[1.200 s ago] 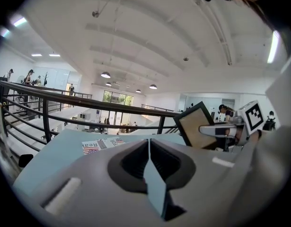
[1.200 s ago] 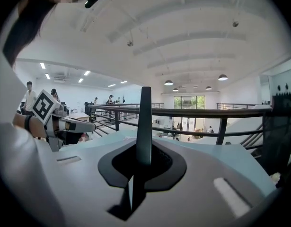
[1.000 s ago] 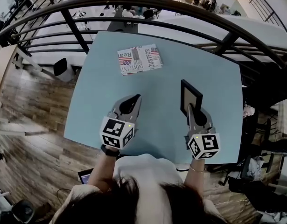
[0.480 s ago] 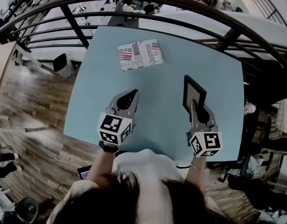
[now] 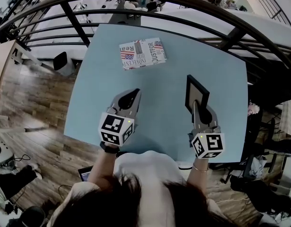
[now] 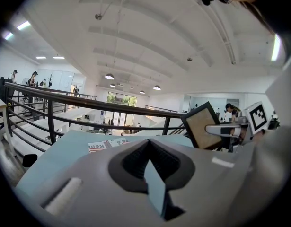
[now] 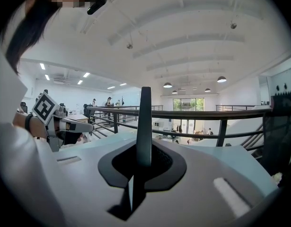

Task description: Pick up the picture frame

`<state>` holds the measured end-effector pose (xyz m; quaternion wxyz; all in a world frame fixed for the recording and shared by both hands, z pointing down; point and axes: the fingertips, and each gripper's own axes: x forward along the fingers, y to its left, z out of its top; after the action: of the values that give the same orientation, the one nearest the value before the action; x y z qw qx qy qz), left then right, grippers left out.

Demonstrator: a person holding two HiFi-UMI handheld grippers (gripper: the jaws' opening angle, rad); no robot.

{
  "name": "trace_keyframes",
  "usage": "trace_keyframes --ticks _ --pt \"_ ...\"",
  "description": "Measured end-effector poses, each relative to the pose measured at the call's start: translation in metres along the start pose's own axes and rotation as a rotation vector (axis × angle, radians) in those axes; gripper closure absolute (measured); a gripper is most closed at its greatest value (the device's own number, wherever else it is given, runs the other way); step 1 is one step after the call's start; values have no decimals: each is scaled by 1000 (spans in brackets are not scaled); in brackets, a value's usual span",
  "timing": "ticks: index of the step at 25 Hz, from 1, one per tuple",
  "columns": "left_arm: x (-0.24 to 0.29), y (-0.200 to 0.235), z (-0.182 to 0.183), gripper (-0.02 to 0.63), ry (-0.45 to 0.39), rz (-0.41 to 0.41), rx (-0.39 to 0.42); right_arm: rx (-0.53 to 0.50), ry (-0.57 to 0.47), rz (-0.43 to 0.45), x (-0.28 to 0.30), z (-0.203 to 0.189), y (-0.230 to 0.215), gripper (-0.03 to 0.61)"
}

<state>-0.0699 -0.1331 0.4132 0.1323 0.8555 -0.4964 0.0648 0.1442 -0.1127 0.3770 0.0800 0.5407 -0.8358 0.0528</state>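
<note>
Blue table (image 5: 159,82); right gripper (image 5: 194,104) clamped on picture frame (image 5: 197,91); left gripper (image 5: 134,94) closed, empty

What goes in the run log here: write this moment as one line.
picture frame: lifted off table; right gripper: jaws shut on picture frame's lower edge; left gripper: jaws shut, empty

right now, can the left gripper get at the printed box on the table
Probably yes: bare table lies between the left gripper and the printed box, and its closed fingers hold nothing.
</note>
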Motion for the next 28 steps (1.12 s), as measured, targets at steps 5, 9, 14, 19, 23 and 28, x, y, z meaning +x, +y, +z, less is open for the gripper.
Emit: trace_keyframes --ticks 5,9,14,19,23,28 --pt "0 3 1 557 0 4 1 0 -1 -9 0 1 -1 568" --pt "2 5 2 557 -6 3 3 -1 -6 -20 -1 0 -2 568" --pt "2 5 2 557 -5 3 6 0 -7 -27 -2 0 -4 568" --pt "1 5 1 557 -2 7 10 2 -7 -25 -2 0 -3 568" --pt "1 5 1 557 -1 8 11 0 -6 -26 -2 0 -3 568" --pt "2 5 0 557 0 9 12 8 -3 -28 -1 -3 -4 568"
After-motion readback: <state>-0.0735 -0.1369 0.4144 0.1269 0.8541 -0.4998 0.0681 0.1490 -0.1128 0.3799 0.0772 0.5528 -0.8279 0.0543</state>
